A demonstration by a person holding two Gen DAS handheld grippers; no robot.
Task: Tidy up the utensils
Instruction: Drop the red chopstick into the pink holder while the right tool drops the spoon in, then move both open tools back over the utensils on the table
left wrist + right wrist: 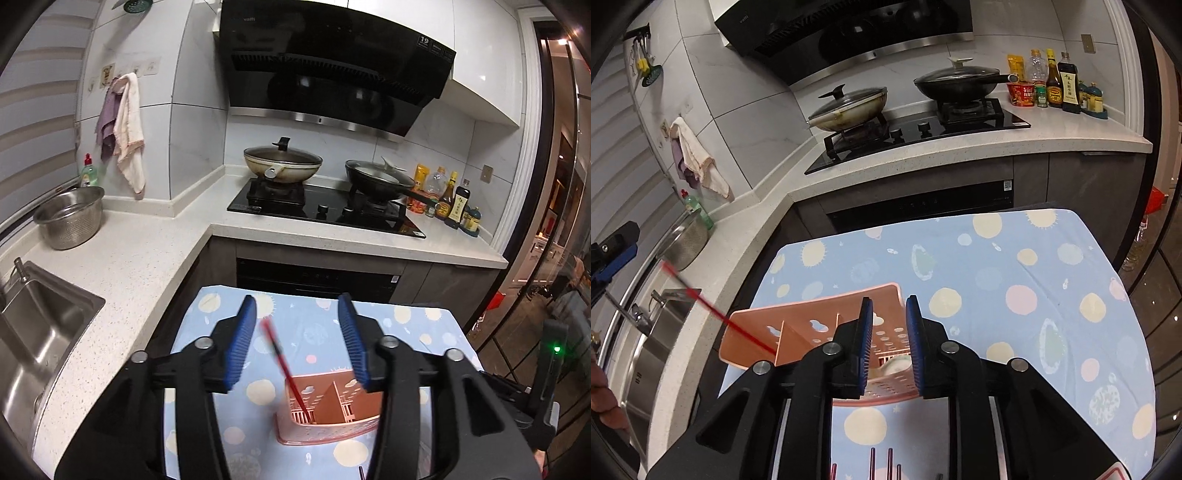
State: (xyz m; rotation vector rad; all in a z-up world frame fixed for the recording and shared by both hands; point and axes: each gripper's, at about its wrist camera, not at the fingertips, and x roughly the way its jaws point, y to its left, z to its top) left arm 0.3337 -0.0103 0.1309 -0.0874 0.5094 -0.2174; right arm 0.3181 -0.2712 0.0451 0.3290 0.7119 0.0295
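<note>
- Left wrist view: we saw the left hand-held gripper (297,339) with its blue pads spread well apart and nothing pressed between them; a thin red chopstick (284,365) stood in the gap, blurred, touching neither pad.
- The red chopstick's lower end was inside the pink perforated plastic utensil caddy (328,417), leaning up and away from it. The caddy stood on the surface covered by a light-blue cloth printed with pale dots (406,325).
- Right wrist view: the right hand-held gripper (888,343) hovered just above the same caddy (812,325), its pads parted by a narrow gap and pinching nothing.
- Below that gap, in the caddy's near compartment, we made out something pale and rounded, possibly a spoon bowl; we could not tell for certain.
- In this view the chopstick (720,314) slanted out toward the left, from the compartment beyond the divider.
- We judged the step in hand to be dropping utensils into the caddy: both grippers looked to have just let go.
- At the bottom edge of the right view, several dark slender ends (882,463) showed on the cloth, likely more utensils waiting.
- The next move, in our judgement, called for lifting each gripper clear without knocking the leaning chopstick, then reaching back for the remaining pieces.
</note>
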